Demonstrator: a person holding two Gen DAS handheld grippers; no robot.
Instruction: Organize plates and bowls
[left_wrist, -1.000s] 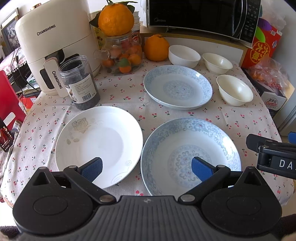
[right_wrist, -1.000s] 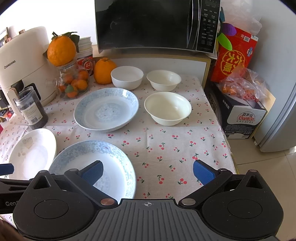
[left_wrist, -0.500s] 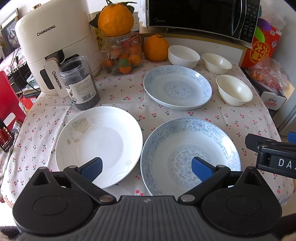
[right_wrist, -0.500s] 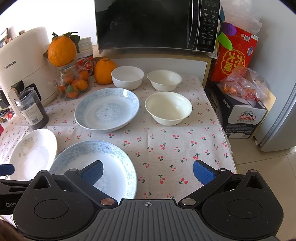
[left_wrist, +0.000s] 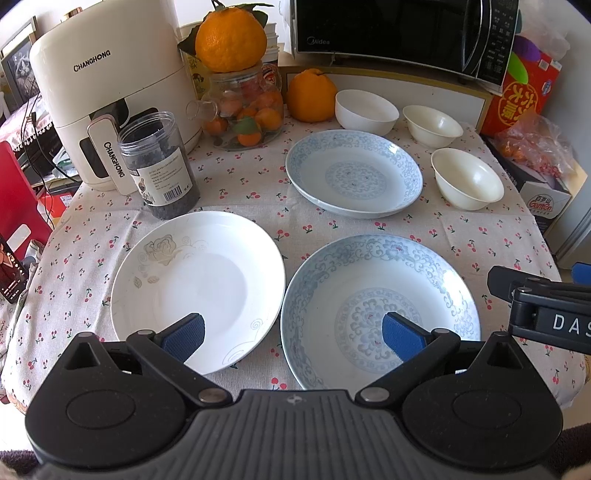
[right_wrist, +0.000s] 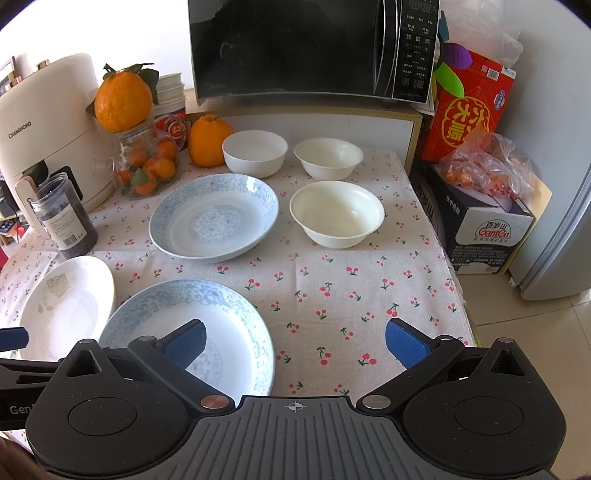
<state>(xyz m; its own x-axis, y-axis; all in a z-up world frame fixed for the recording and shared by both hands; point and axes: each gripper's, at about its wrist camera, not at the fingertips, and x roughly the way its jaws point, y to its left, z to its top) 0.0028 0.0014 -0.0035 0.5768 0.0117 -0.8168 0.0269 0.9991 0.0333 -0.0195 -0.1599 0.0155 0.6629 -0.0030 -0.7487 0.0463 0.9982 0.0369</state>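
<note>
A white plate (left_wrist: 199, 280) and a blue-patterned plate (left_wrist: 376, 302) lie side by side at the table's near edge. A second blue plate (left_wrist: 354, 173) sits farther back, with three white bowls: one (left_wrist: 365, 110) at the back, one (left_wrist: 432, 125) beside it and one (left_wrist: 467, 182) nearer on the right. My left gripper (left_wrist: 291, 338) hovers open above the gap between the two near plates. My right gripper (right_wrist: 295, 341) is open over the near blue plate's (right_wrist: 184, 325) right rim and the cloth. Neither holds anything.
An air fryer (left_wrist: 110, 92), a dark jar (left_wrist: 159, 166), a glass jar of small oranges (left_wrist: 247, 110) with a big orange (left_wrist: 231, 38) on top, another orange (left_wrist: 312, 96) and a microwave (left_wrist: 399, 33) line the back. Boxes (right_wrist: 484, 221) stand right of the table.
Both grippers have barely shifted; the right one has drifted slightly right. Nothing was gripped or released.
</note>
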